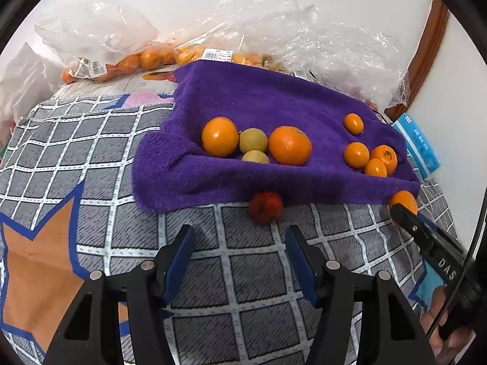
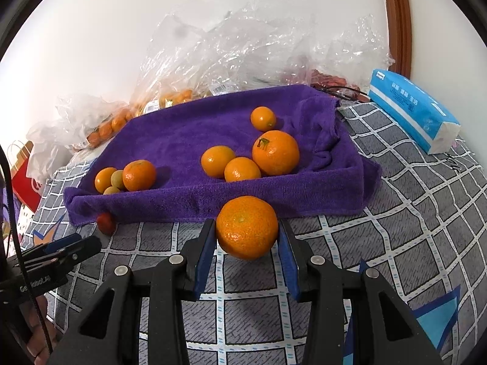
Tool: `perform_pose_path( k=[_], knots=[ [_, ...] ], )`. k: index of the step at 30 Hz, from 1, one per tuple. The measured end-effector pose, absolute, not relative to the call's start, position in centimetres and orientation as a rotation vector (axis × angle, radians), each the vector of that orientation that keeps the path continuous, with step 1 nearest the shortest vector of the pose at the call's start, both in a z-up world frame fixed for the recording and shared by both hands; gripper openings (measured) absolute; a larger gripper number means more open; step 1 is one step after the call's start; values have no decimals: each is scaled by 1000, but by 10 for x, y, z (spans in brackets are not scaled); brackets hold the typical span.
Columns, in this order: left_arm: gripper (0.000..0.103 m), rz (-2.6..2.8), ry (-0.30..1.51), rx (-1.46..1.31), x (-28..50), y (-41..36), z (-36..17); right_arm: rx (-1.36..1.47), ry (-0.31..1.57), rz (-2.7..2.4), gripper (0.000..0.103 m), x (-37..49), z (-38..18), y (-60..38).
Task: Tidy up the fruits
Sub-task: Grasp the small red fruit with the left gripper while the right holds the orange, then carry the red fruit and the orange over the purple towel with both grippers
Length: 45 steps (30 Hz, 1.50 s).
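Between right fingers (image 2: 247, 237) — orange (image 2: 246, 226); gripped

Plain white wall (image 2: 121, 45) and brown wooden frame (image 2: 398, 24) behind.

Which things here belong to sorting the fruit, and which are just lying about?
Job:
- orange in right gripper
- fruit on purple towel
- red fruit before left gripper

Lying about:
- tissue pack
- plastic bags
- red bag

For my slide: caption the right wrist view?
Right gripper grips an orange before the purple towel.
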<state>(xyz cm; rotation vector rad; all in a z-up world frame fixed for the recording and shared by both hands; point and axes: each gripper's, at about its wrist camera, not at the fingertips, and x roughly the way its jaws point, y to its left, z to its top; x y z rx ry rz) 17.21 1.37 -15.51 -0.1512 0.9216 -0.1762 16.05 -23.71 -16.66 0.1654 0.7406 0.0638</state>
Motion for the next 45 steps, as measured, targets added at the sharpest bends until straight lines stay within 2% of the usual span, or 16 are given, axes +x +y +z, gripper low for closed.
perform_pose_path(
  k=[9, 12, 16, 19, 28, 45],
  knots=[
    [55, -178, 898, -133, 186, -2, -157, 145, 748, 71, 41, 161, -167, -233],
    [48, -164, 898, -135, 190, -1, -157, 142, 748, 75, 41, 161, -166, -233],
    [30, -178, 897, -161, 192, 3, -158, 141, 752, 76, 41, 162, -167, -233],
    [24, -219, 896, -179, 192, 5, -159, 142, 756, 79, 41, 162, -167, -233],
    [24, -236, 899, -267, 189, 16, -160, 147, 728, 101, 41, 158, -164, -233],
    [24, -223, 901, -218, 157, 23, -145, 119, 725, 132, 41, 144, -154, -227]
  ],
)
